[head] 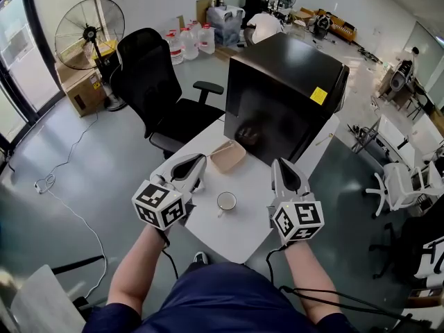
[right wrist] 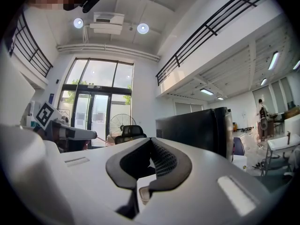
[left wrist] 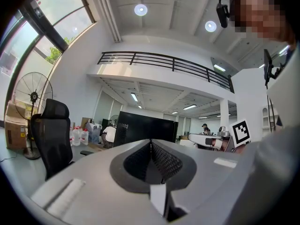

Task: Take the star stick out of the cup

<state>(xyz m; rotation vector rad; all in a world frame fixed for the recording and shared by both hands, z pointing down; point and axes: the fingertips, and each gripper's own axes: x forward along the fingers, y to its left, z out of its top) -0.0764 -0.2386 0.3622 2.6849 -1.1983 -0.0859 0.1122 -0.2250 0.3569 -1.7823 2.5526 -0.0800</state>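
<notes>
The left gripper [head: 198, 161] and right gripper [head: 281, 164] hover above the white table [head: 239, 231], each with jaws pressed together and holding nothing. The cup [head: 226, 201] stands between them; I cannot tell whether it holds a star stick. Beyond lie a tan dish [head: 227, 155] and a black cabinet [head: 284, 96].

Left gripper [left wrist: 151, 142] is pointing out across the room, jaws pressed together with nothing between them. Straight beyond the tips stands a big black cabinet [left wrist: 145, 128]. A black office chair [left wrist: 50, 135] sits off to the left, with a pedestal fan [left wrist: 33, 97] and a cardboard box [left wrist: 14, 132] behind it. A railed balcony [left wrist: 164, 62] runs overhead.
</notes>
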